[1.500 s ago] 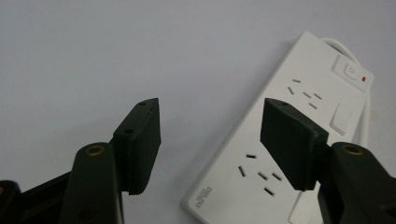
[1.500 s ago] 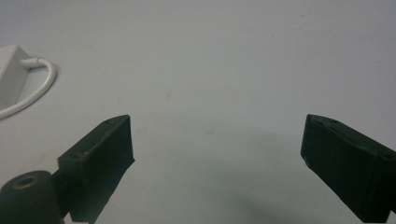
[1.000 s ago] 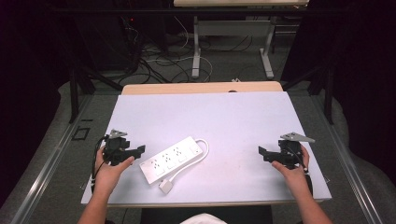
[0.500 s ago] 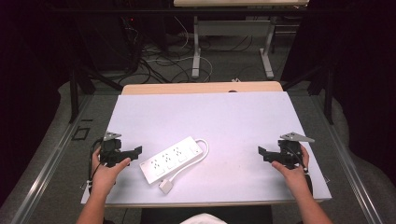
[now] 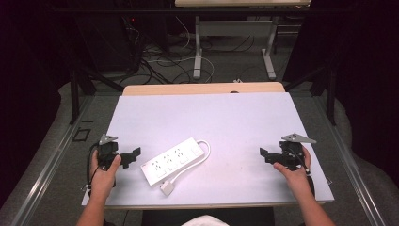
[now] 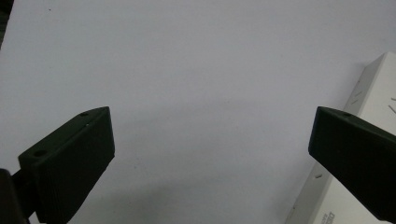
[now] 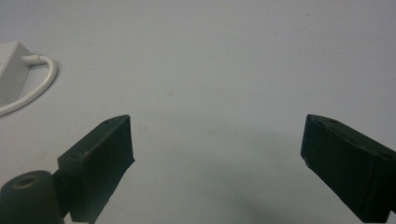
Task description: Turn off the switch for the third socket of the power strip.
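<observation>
Holding a gripper in each hand, I rest both low over the pale desk [image 5: 207, 117], one at each side. My left gripper [image 5: 134, 155] sits near the front left corner with its jaws spread wide and nothing between them; its tips point toward the white power strip [image 5: 173, 161], which lies just beside them without touching. In the left gripper view my left gripper [image 6: 210, 154] frames bare desk surface, and the end of the power strip [image 6: 369, 93] shows past the right-hand jaw, with a small line of dark print on its edge at the bottom that is too blurred and cropped for me to read. The power strip lies slanted near the middle front of the desk, with several groups of socket holes along its top and a small mark near its far end that I cannot make out. Its white cable [image 5: 200, 157] loops from the far end back along the strip to a white plug [image 5: 167, 187] lying near the front edge. My right gripper [image 5: 263, 154] is well apart from the strip, near the right edge, its jaws also wide and empty. In the right gripper view my right gripper [image 7: 215, 149] looks over bare desk, with the cable loop [image 7: 39, 88] at the far left.
</observation>
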The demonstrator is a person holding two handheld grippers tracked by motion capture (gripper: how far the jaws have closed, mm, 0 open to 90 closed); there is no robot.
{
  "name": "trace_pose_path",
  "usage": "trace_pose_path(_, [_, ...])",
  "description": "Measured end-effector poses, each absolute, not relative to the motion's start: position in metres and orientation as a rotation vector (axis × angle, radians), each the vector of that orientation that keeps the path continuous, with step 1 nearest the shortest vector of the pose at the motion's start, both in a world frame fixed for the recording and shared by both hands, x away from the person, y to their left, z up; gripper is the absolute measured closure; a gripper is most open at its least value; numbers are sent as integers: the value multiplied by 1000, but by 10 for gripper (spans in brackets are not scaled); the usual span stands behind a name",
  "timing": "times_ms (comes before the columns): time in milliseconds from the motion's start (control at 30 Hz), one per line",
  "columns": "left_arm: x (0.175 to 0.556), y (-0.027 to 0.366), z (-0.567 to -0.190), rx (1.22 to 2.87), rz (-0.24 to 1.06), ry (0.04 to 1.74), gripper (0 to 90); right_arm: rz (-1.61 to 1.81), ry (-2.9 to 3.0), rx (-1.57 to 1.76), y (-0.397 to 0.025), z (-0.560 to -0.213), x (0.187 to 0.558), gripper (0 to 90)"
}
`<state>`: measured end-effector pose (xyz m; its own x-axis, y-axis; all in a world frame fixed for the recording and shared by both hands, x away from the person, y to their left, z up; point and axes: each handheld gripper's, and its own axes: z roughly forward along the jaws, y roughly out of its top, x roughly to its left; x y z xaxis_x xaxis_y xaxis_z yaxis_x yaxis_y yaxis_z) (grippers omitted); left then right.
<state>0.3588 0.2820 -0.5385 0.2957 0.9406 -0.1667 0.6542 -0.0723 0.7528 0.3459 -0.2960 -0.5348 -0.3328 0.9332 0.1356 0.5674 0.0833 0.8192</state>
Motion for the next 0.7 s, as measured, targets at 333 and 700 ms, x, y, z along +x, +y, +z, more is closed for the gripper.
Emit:
trace_pose_path(333, [361,286,-548,1798,468,1440,3,1146,1961,1473,-294,-537,347,86])
trace_pose_path(700, [362,285,-552,1800,452,1448,7,1141,1962,1483,-293,-538,348,86])
